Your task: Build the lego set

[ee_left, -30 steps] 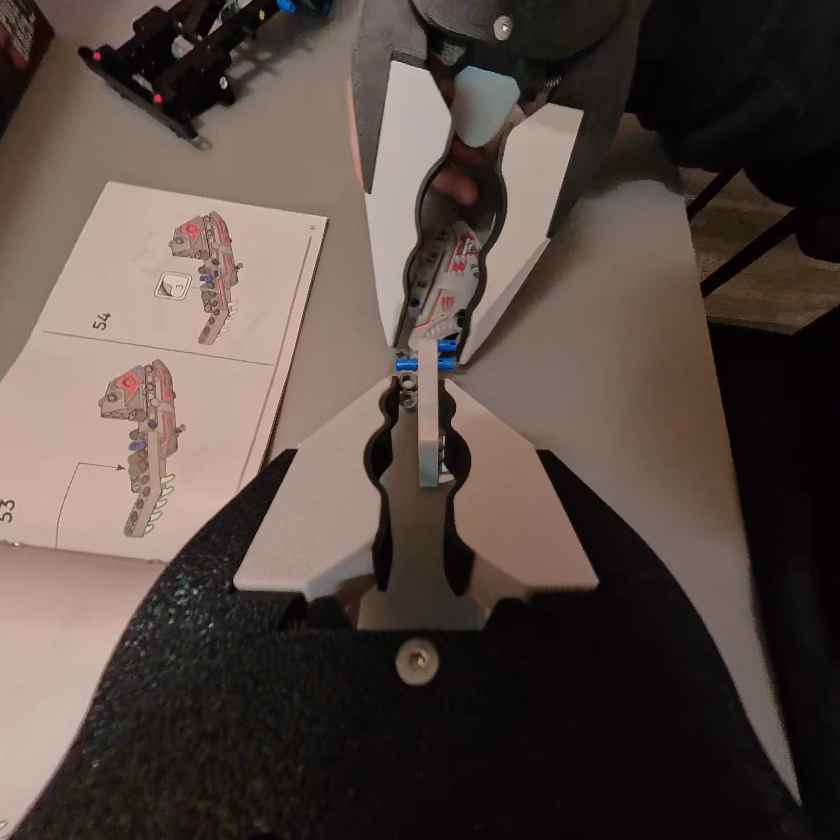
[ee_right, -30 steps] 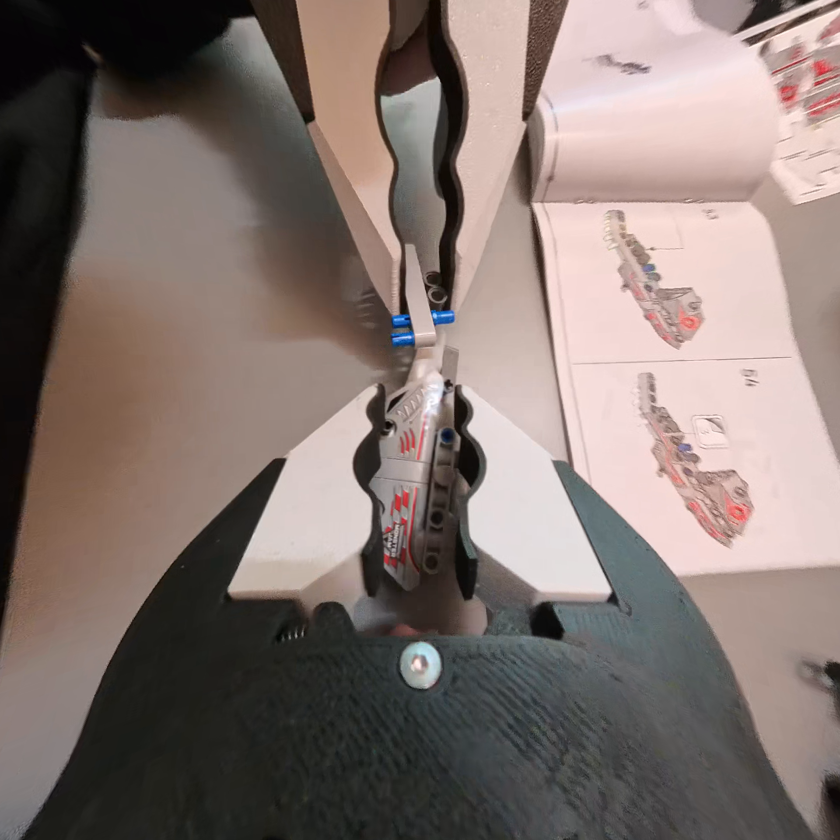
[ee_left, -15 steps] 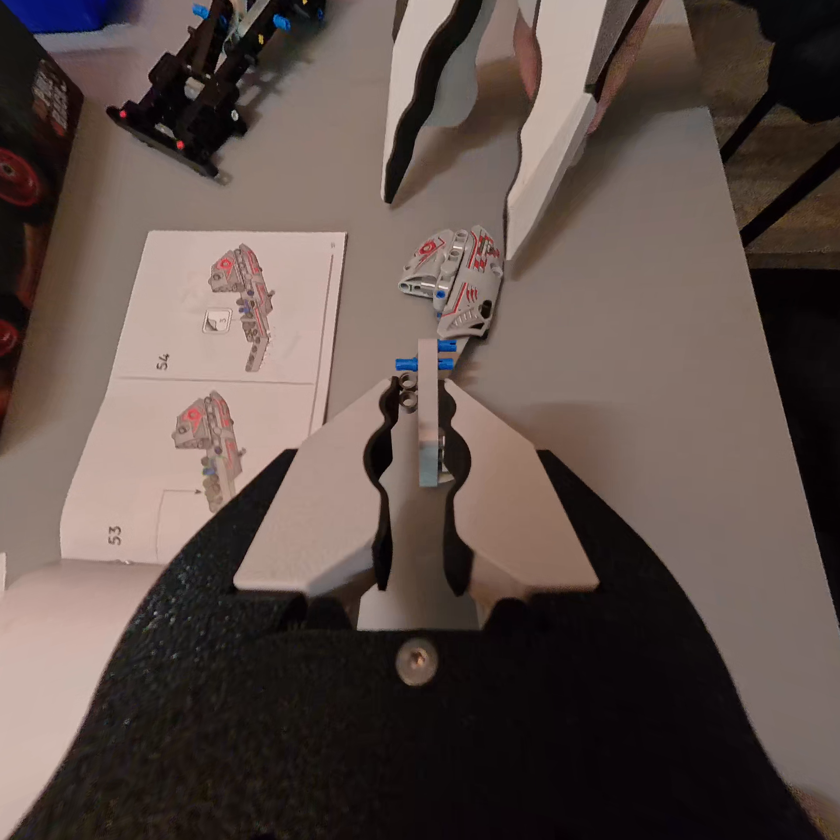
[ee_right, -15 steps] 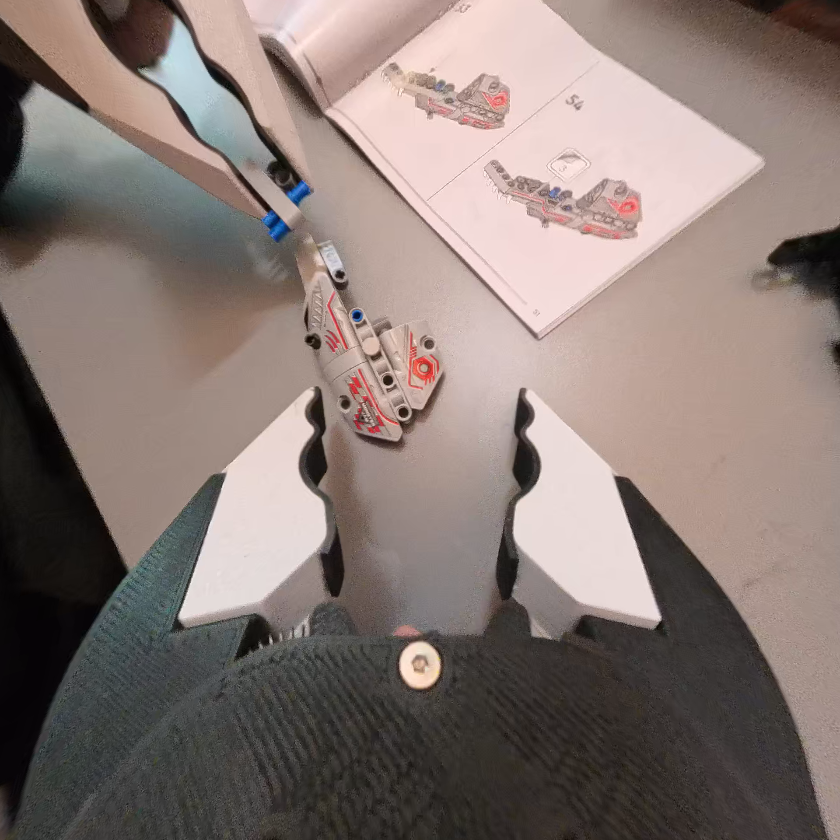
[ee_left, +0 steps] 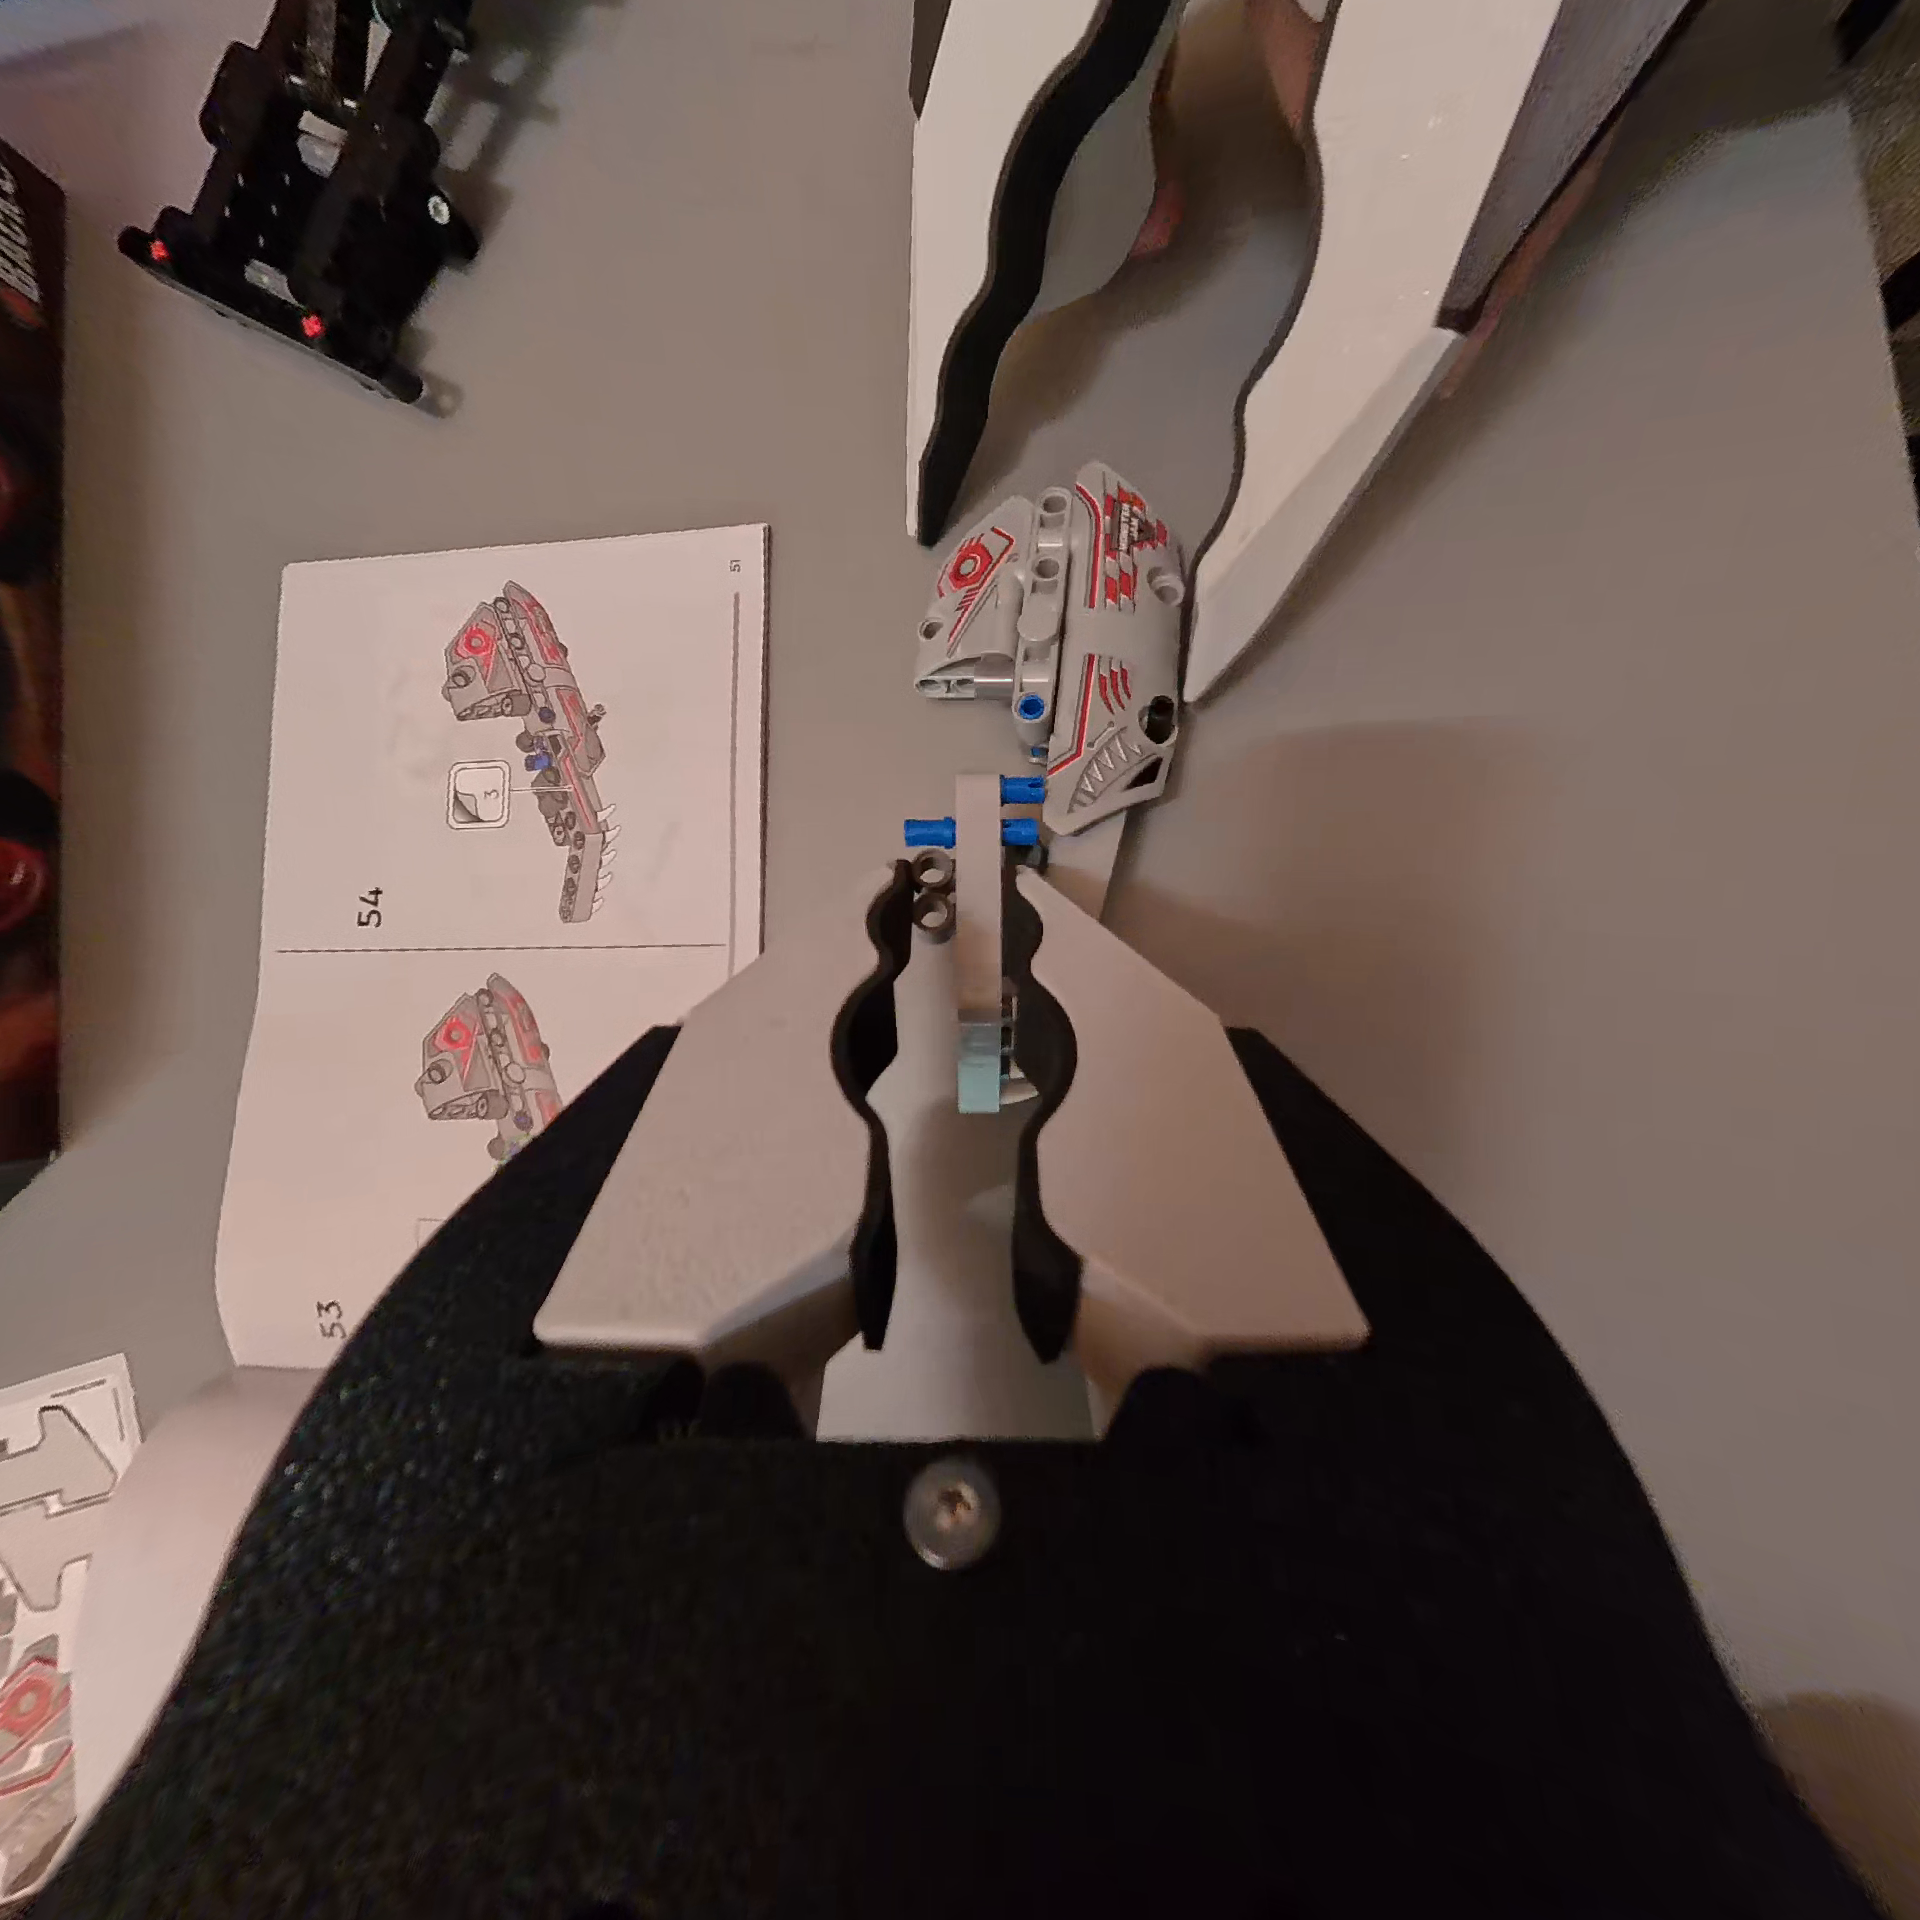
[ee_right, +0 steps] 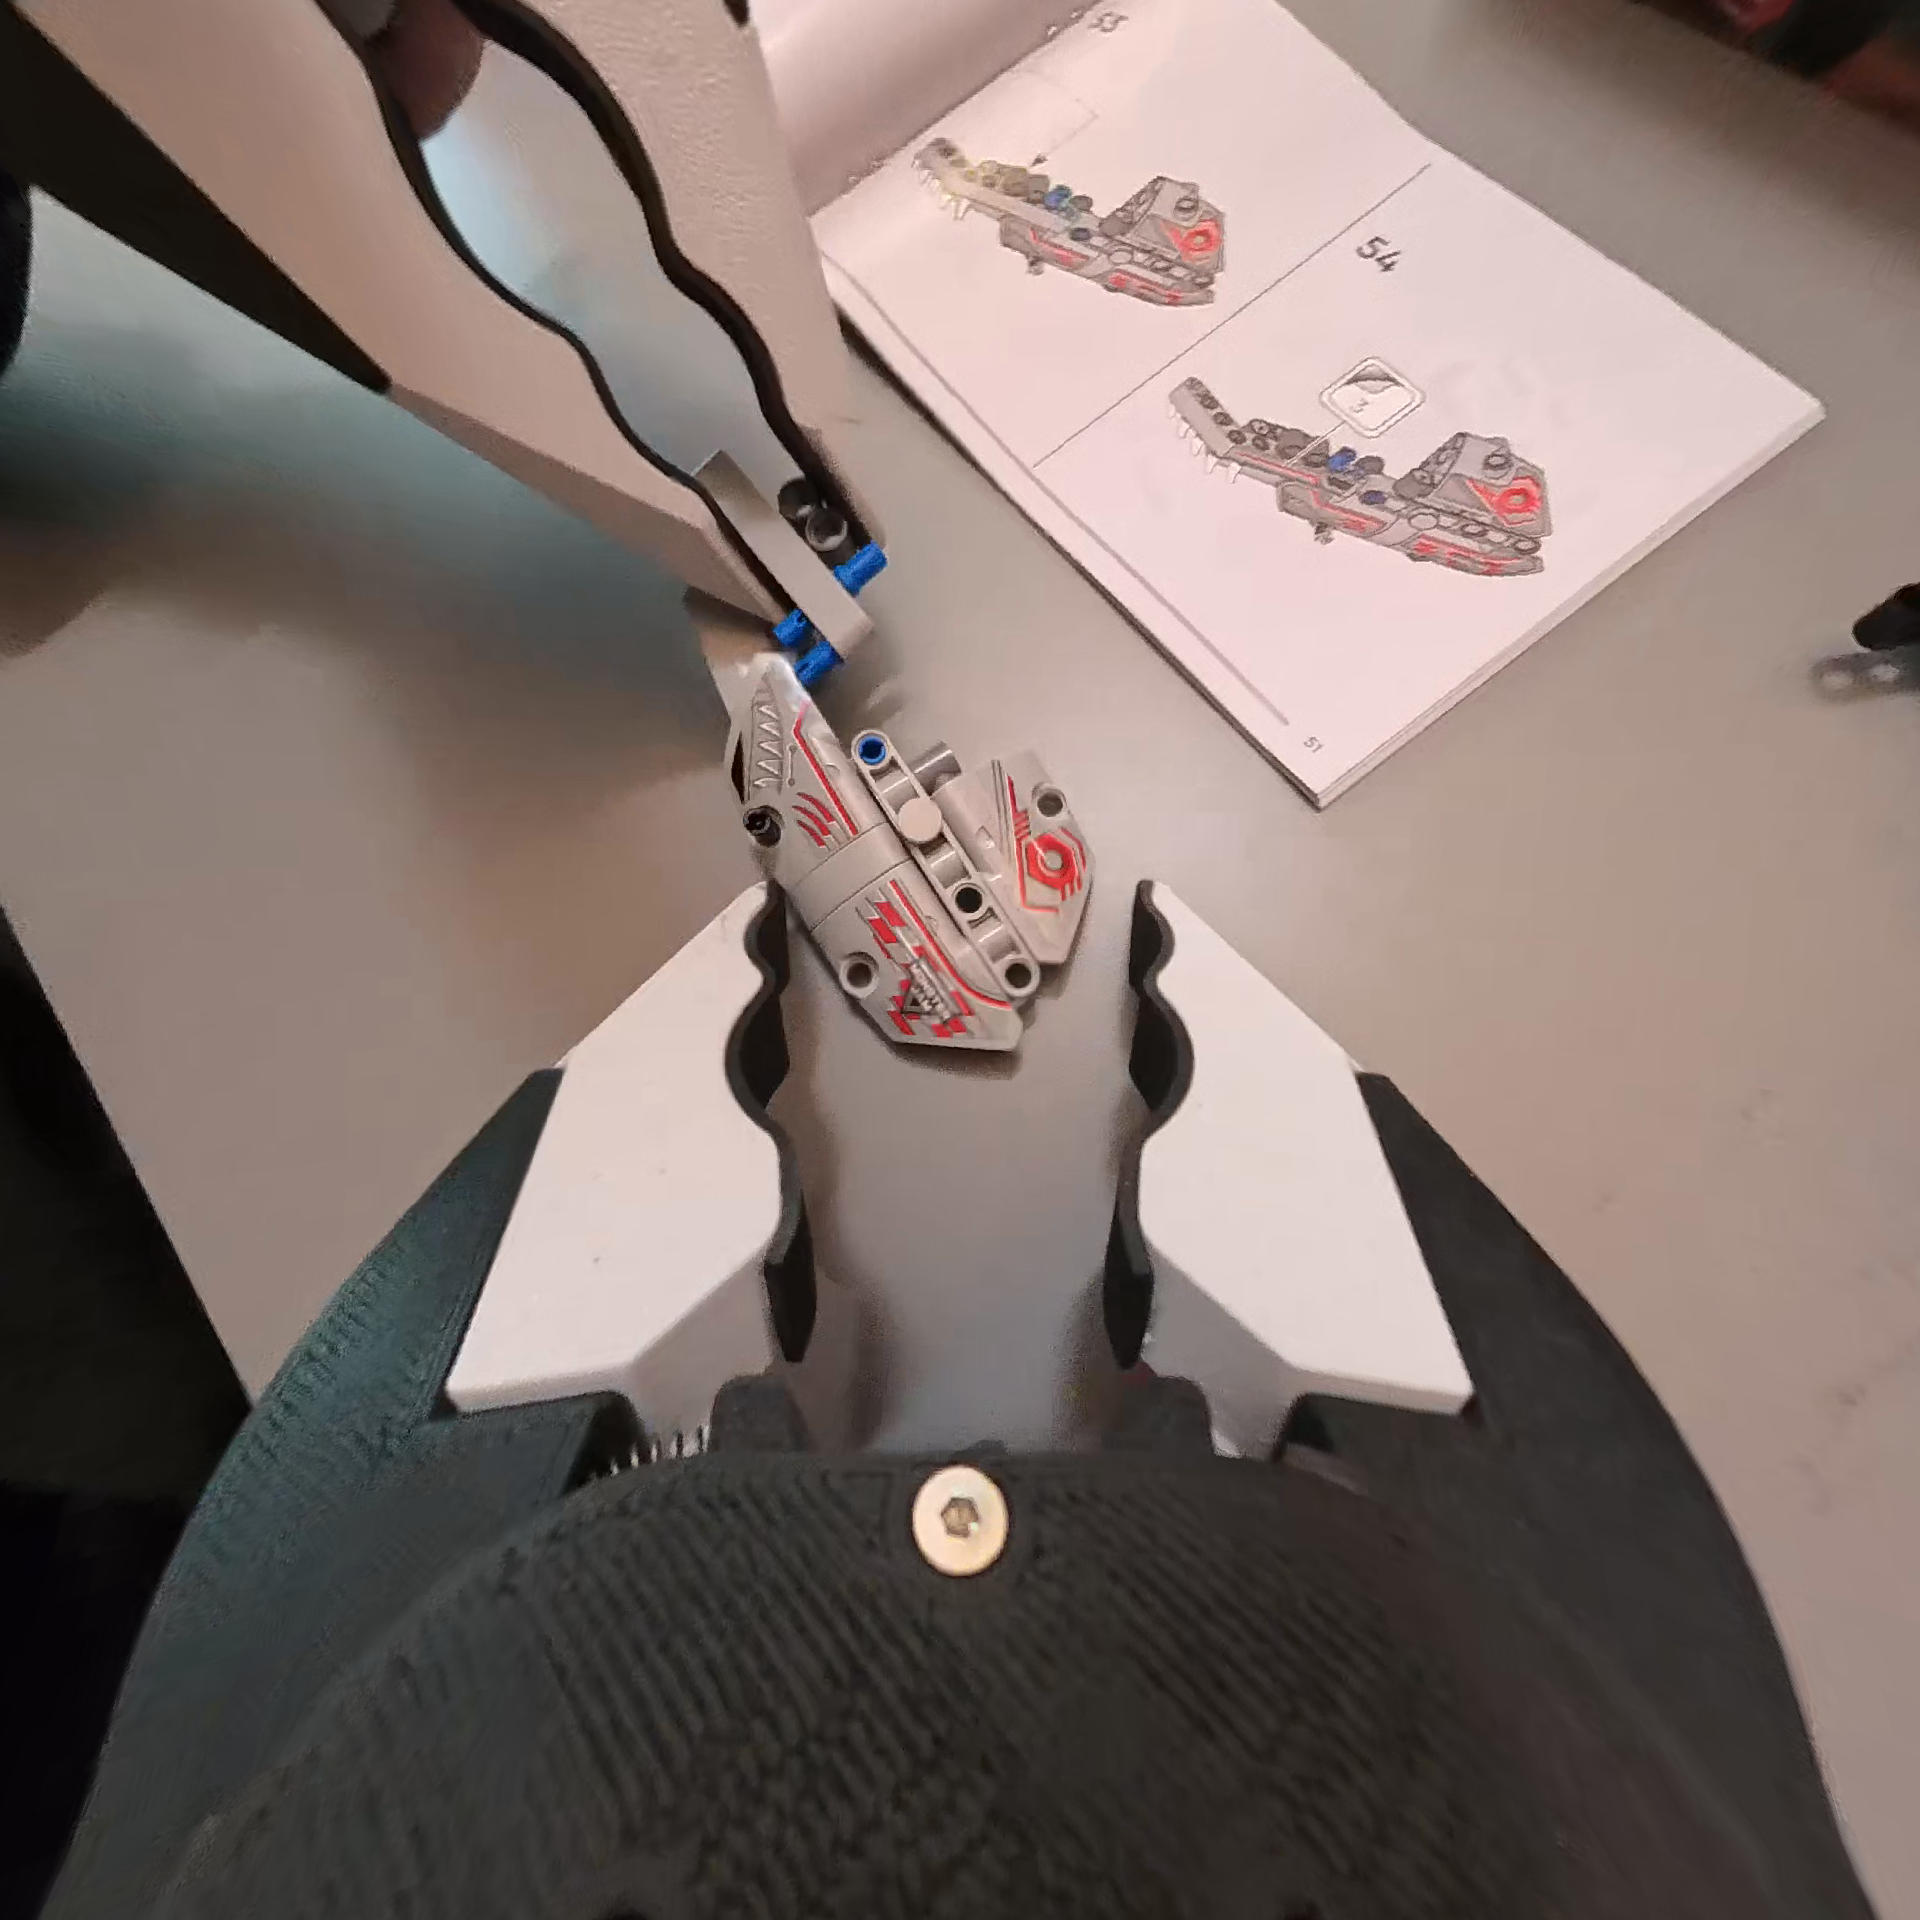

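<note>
My left gripper (ee_left: pixel 956 883) is shut on a grey beam (ee_left: pixel 979 935) with blue pins (ee_left: pixel 928 828) at its far end, held just above the table. It also shows in the right wrist view (ee_right: pixel 790 561). A grey panel assembly with red markings (ee_left: pixel 1060 644) lies flat on the grey table (ee_left: pixel 1507 1039), its toothed nose beside the blue pins; I cannot tell whether they are joined. My right gripper (ee_right: pixel 956 904) is open, and the rear of the assembly (ee_right: pixel 914 883) lies between its fingertips. Its fingers (ee_left: pixel 1320 364) flank the assembly in the left wrist view.
An open instruction booklet (ee_left: pixel 520 779) lies left of the assembly and shows in the right wrist view (ee_right: pixel 1299 364). A black chassis build (ee_left: pixel 312 208) stands at the far left. A dark box (ee_left: pixel 26 623) and a sticker sheet (ee_left: pixel 42 1558) are at the left edge. About 6 cm separates my left fingertips from my right.
My right gripper opened and let go of the panel assembly, which now lies on the table. It then moved back in around the rear of it. My left gripper kept hold of the beam.
</note>
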A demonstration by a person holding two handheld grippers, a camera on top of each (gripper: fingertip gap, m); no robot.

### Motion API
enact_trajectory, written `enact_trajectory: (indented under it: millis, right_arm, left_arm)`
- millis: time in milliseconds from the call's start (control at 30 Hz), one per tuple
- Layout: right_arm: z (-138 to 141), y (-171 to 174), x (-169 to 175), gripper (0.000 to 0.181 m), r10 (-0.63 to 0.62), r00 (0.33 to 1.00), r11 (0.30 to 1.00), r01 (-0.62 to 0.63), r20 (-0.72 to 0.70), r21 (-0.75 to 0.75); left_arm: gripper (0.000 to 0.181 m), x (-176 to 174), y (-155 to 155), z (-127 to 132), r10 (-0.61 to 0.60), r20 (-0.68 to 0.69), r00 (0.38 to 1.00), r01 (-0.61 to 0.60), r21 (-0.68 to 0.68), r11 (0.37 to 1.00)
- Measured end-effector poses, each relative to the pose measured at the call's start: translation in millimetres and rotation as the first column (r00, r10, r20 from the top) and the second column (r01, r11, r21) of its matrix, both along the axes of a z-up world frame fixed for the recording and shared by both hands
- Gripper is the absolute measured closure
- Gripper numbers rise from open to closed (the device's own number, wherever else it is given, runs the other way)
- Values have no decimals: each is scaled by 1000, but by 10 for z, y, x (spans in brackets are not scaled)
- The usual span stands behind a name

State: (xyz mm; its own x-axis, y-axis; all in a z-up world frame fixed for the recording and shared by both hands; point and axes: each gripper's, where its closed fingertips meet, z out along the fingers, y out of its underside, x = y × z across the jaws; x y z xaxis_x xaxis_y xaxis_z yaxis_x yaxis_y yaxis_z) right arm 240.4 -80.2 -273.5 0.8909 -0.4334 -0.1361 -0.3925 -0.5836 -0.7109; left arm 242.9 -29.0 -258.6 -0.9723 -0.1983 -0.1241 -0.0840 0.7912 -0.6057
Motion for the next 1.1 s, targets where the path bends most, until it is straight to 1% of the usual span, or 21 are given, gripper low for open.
enact_trajectory:
  millis: [67, 133, 200, 233, 300, 333, 367, 400, 500, 567, 600, 633, 667, 733, 767, 833, 933, 1000, 1100]
  right_arm:
    - [8, 7, 11, 118, -43, 999, 999, 43, -5, 32]
    - [25, -47, -35, 118, -62, 997, 997, 64, -45, 45]
    - [78, -218, 28, 109, -153, 987, 987, 155, -55, 36]
    - [140, -266, 58, 112, -179, 982, 981, 183, -59, 66]
    - [206, -275, 21, 127, -169, 974, 974, 188, -149, 128]
    - [175, -288, 3, 128, -172, 963, 972, 200, -206, 122]
    - [120, -301, -35, 125, -167, 952, 975, 198, -257, 98]
    - [91, -292, -79, 128, -151, 944, 979, 184, -293, 90]
    - [117, -200, -104, 131, -122, 917, 969, 194, -381, 156]
    - [95, -148, -99, 145, -99, 897, 959, 201, -431, 199]
    - [93, -123, -98, 149, -82, 884, 953, 205, -461, 223]
    - [105, -101, -92, 147, -68, 875, 946, 209, -480, 246]
    - [116, -79, -87, 146, -56, 871, 942, 208, -487, 263]
    - [106, -32, -90, 154, -40, 866, 942, 200, -499, 271]
    - [89, -8, -95, 162, -33, 863, 944, 193, -505, 269]
    - [90, 19, -76, 162, -25, 867, 941, 188, -497, 281]
    - [123, 59, -58, 164, -15, 897, 929, 176, -442, 325]
    - [180, 88, -60, 166, -9, 932, 921, 150, -364, 359]
    - [296, 104, -108, 176, 9, 970, 918, 88, -243, 387]
  left_arm:
    - [168, 11, 19, -32, 0, 11, 1000, 0, 26, 1000]
    - [168, 29, 41, -41, 4, 29, 1000, -5, 43, 999]
    - [168, 84, 73, 20, 31, 85, 996, -35, 41, 999]
    - [168, 95, 83, 74, 37, 118, 992, -40, 29, 999]
    - [168, 38, 52, 163, 15, 142, 990, -15, -7, 1000]
    - [168, -22, 18, 179, -13, 138, 990, 16, -23, 1000]
    - [168, -81, 1, 159, -34, 121, 992, 37, -21, 999]
    - [168, -113, 2, 118, -44, 109, 993, 45, -3, 999]
    - [168, -108, 58, -16, -51, 125, 991, 42, 67, 997]
    - [168, -114, 54, -36, -46, 122, 991, 40, 55, 998]
    - [168, -123, 49, -38, -43, 111, 993, 39, 42, 998]
    - [168, -124, 48, -40, -40, 104, 994, 37, 32, 999]
    - [168, -123, 51, -41, -38, 102, 994, 36, 26, 999]
    - [168, -116, 54, -45, -36, 100, 994, 35, 17, 999]
    - [168, -114, 51, -46, -38, 99, 994, 37, 10, 999]
    - [168, -107, 70, -48, -31, 92, 995, 31, 3, 1000]
    - [168, -98, 108, -45, -17, 80, 997, 19, -21, 1000]
    - [168, -80, 144, -33, -6, 87, 996, 9, -33, 999]
    - [168, -24, 187, 37, 14, 141, 990, -5, -64, 998]
